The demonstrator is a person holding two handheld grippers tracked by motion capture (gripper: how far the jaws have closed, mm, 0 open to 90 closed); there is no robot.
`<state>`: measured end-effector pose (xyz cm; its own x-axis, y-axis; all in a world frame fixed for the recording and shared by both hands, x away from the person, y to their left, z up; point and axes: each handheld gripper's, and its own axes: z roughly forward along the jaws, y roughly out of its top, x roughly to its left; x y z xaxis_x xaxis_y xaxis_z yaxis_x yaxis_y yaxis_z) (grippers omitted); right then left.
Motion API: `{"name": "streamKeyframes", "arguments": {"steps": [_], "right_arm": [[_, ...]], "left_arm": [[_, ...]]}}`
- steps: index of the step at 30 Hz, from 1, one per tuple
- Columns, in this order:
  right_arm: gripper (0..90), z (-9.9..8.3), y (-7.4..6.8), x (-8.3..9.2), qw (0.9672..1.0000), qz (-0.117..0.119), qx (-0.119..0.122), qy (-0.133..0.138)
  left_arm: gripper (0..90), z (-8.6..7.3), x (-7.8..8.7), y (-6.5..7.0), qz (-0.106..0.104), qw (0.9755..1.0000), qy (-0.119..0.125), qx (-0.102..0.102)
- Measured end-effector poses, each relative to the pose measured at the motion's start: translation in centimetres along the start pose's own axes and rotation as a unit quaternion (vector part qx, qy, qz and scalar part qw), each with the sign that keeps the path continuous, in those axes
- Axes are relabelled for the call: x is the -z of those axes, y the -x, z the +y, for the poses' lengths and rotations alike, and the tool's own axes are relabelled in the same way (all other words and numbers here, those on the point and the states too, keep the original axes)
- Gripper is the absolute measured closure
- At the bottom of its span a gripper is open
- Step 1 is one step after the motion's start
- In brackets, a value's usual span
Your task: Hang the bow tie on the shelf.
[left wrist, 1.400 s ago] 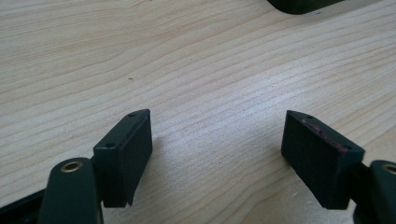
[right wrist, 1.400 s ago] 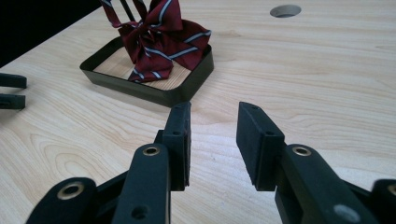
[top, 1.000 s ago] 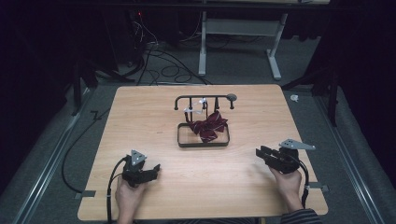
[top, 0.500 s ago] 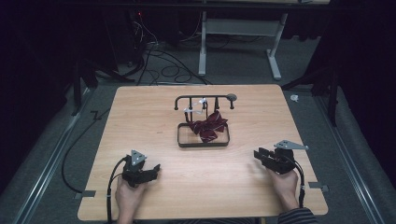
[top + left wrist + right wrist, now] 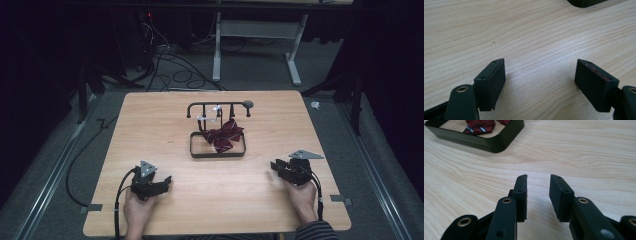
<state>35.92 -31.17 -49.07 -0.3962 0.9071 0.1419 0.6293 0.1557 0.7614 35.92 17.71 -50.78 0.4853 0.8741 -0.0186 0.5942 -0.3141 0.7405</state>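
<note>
A dark red striped tie (image 5: 222, 135) lies bunched in a black tray (image 5: 218, 155) at the table's middle, draped up toward a black hook rack (image 5: 217, 105) standing just behind it. My left gripper (image 5: 166, 180) rests at the front left of the table; its jaws stand wide open over bare wood (image 5: 540, 72). At the front right, my right gripper (image 5: 275, 167) sits low, open with a narrower gap and nothing between its jaws (image 5: 537, 180). The tray's rim (image 5: 486, 143) and the tie (image 5: 479, 126) lie ahead of it to the left.
The wooden table (image 5: 150, 130) has bare wood on both sides of the tray and along the front. A tray corner (image 5: 584, 2) shows at the top of the left gripper view. Cables (image 5: 170, 65) and a desk frame (image 5: 295, 55) are on the dark floor behind.
My right gripper has edged slightly to the left. The left gripper, the tray and the tie have stayed where they were.
</note>
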Motion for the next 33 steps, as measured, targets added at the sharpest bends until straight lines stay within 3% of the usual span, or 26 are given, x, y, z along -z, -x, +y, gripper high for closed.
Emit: {"name": "streamKeyframes", "arguments": {"steps": [27,33], "right_arm": [[65.9,-0.4,-0.5,-1.2,0.9988,-0.035,0.024,-0.023],[53.6,-0.4,-1.0,-1.4,0.9978,-0.034,0.052,-0.024]], "left_arm": [[25.2,0.0,0.0,0.0,0.0,1.0,0.0,0.0],[25.2,0.0,0.0,0.0,0.0,1.0,0.0,0.0]]}}
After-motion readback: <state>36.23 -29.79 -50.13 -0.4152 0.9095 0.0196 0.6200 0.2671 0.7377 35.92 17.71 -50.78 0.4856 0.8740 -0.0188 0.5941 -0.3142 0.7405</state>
